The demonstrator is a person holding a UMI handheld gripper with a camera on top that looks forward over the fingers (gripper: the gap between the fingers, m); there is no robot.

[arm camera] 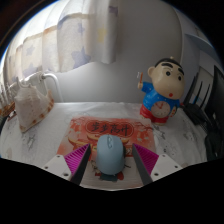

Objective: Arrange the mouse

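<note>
A light blue computer mouse (110,156) lies between my gripper's (110,150) two fingers, its front end toward an orange-red patterned mouse mat (108,127) just ahead. The mouse rests on the white table (52,140), at the mat's near edge. The magenta pads (76,162) stand at either side of the mouse with a narrow gap on each side. The gripper is open.
A cartoon boy figure (160,90) in a blue top stands beyond the mat to the right. A white bag-like object (32,98) sits at the far left. A pale curtain (60,40) and wall are behind the table.
</note>
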